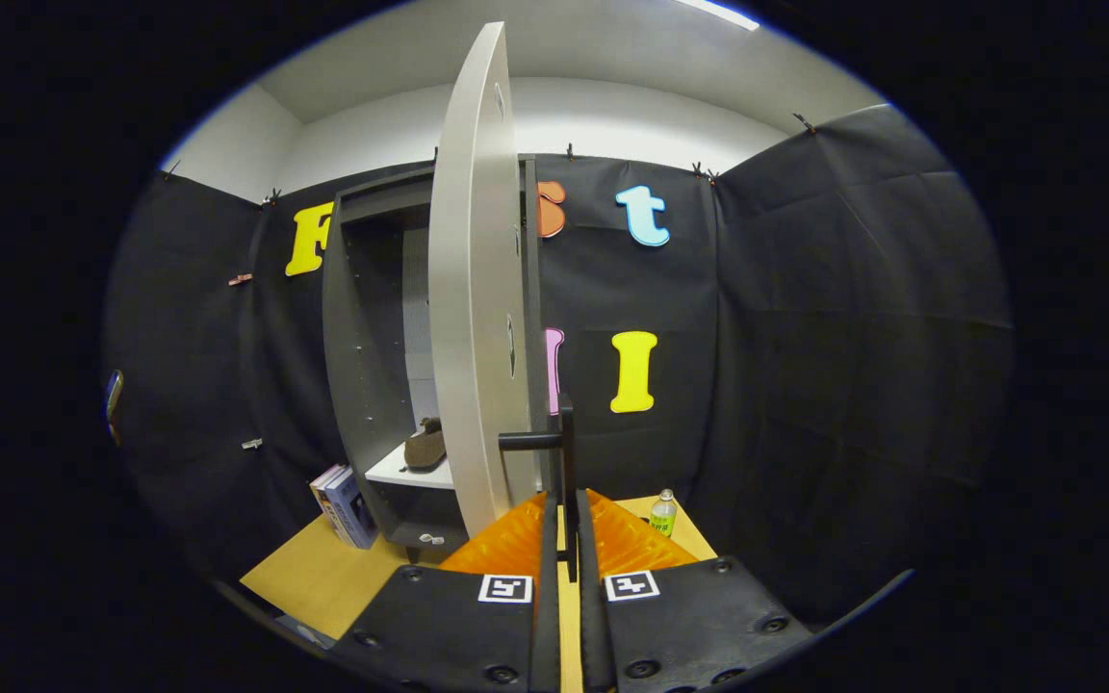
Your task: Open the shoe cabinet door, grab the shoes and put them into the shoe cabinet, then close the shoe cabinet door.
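- Fingers (566,539): nearly closed, clamped on the dark handle (564,452) of the open cabinet door (473,289).
- Shoe (425,447): seen on the cabinet shelf (400,472), at 10 o'clock of the handle.

1. Tall dark-grey shoe cabinet (362,366) at eleven o'clock, standing upright, open.
2. Pale grey cabinet door (474,289) swung wide, seen edge-on, black bar handle (562,452) at twelve o'clock.
3. Brown shoe (425,447) resting on white inner shelf (399,472).
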Demonstrator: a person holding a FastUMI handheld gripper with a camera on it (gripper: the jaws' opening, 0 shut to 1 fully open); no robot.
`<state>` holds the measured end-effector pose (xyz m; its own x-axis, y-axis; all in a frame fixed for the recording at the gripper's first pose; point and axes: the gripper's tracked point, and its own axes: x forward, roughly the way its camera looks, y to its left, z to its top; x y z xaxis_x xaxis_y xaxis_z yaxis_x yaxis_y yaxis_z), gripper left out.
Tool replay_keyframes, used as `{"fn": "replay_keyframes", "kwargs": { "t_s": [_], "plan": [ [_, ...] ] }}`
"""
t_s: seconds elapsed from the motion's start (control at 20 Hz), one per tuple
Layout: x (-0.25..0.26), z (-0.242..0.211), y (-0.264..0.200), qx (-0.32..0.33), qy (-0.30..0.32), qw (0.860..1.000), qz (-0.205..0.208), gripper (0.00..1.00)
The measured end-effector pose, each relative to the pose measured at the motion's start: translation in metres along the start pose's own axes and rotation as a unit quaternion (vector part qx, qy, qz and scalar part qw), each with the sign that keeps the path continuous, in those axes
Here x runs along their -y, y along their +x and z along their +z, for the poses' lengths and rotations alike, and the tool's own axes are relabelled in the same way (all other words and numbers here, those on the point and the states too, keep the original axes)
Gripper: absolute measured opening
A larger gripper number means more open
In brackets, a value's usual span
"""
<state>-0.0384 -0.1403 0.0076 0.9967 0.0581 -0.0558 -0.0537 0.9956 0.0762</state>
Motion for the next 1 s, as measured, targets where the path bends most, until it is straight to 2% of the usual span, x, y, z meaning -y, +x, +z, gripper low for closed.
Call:
{"fn": "replay_keyframes", "kwargs": {
  "t_s": [0.15, 0.3, 0.45, 0.65, 0.7, 0.85, 1.0],
  "plan": [
    [-0.001, 0.004, 0.001, 0.005, 0.009, 1.0, 0.013, 0.13],
    [0.008, 0.004, 0.003, 0.01, -0.021, 1.0, -0.013, 0.13],
    [0.008, 0.004, -0.008, 0.011, -0.022, 0.999, -0.028, 0.13],
    [0.005, -0.005, -0.029, 0.001, -0.018, 0.999, -0.045, 0.23],
    [0.002, -0.01, -0.038, -0.004, -0.018, 0.999, -0.047, 0.36],
    [-0.017, -0.026, -0.059, -0.023, -0.022, 0.999, -0.028, 0.55],
    [-0.05, -0.048, -0.077, -0.043, -0.009, 0.999, 0.012, 0.77]
  ]
}}
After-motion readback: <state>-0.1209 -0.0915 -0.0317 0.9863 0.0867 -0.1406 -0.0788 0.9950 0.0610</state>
